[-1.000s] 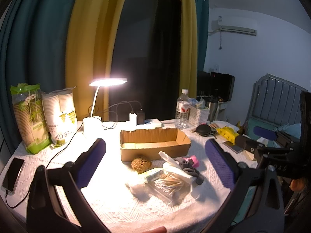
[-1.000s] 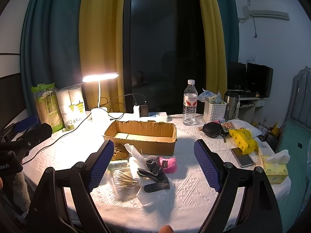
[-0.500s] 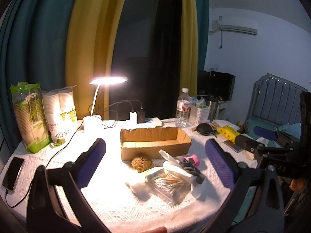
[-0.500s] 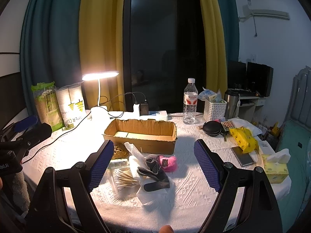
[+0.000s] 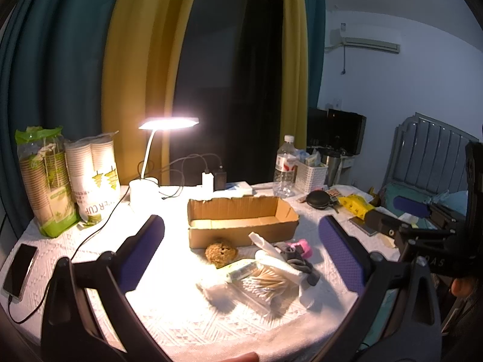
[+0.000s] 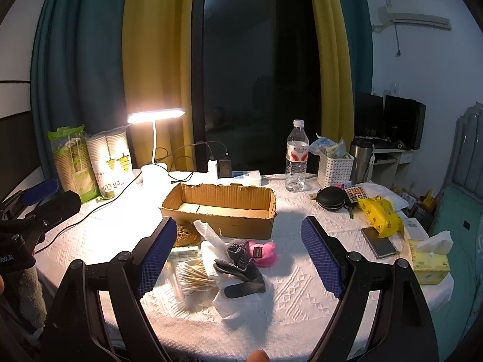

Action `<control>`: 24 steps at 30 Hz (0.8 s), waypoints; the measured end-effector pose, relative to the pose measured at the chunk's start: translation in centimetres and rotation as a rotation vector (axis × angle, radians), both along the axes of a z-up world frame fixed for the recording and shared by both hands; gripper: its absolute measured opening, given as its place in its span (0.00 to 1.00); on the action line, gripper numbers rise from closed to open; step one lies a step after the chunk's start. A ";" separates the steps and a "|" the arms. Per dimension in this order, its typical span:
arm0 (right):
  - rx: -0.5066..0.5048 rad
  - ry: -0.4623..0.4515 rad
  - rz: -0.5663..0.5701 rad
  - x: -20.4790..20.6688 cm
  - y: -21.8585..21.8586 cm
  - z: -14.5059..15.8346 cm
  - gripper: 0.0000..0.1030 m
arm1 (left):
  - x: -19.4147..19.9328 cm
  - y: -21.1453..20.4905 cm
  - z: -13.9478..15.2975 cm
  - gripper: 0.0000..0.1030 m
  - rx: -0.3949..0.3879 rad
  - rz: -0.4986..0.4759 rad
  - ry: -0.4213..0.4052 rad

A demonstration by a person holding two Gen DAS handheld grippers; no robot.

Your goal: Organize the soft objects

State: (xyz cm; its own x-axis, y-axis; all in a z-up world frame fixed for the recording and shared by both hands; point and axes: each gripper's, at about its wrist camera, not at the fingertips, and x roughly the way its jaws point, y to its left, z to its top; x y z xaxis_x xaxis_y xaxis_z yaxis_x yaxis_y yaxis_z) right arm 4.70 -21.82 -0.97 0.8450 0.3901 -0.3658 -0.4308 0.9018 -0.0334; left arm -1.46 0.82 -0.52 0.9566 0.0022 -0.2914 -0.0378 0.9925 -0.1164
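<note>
**Both grippers hold off; nothing taken yet**

Across the last second almost nothing changes: the views match the earlier ones, with only a slight drift. The left gripper (image 5: 241,250) hangs spread wide and empty, and the right gripper (image 6: 238,253) is the same. The soft things lie in a heap just ahead of both, between their fingers: a brown sponge (image 5: 221,252), a grey glove (image 6: 241,264), a pink pouch (image 6: 263,252) and white tissue (image 6: 211,249), mixed with a cotton swab pack (image 5: 265,282). Beyond the heap, the cardboard box (image 6: 220,208) sits on the surface (image 6: 302,286). With no item moved, sorting likely has not begun.
</note>
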 end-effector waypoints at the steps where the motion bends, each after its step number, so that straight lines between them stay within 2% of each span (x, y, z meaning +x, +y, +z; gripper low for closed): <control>1: 0.000 0.003 -0.001 0.0 0.0 -0.1 0.84 | 0.1 0.0 -0.1 0.99 -0.001 0.000 0.004; 8: 0.001 0.043 0.007 1.3 0.3 -1.6 0.84 | 3.0 0.6 -1.0 0.99 -0.006 0.002 0.060; 12: -0.001 0.083 -0.005 3.7 0.4 -2.2 0.84 | 5.0 0.9 -2.3 0.99 -0.001 0.012 0.113; 19: -0.031 0.173 -0.046 7.9 -0.4 -4.7 0.84 | 8.8 2.6 -6.3 0.99 -0.011 0.028 0.250; 24: -0.069 0.257 -0.058 11.0 -0.8 -7.6 0.84 | 11.4 3.5 -10.0 0.99 -0.014 0.040 0.360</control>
State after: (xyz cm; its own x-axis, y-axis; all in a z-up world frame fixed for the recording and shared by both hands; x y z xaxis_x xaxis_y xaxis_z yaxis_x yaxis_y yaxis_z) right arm 15.65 -22.61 -8.55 0.7411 0.3110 -0.5950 -0.3811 0.9245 0.0086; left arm 9.92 4.28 -10.48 0.7917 0.0313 -0.6101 -0.1179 0.9877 -0.1023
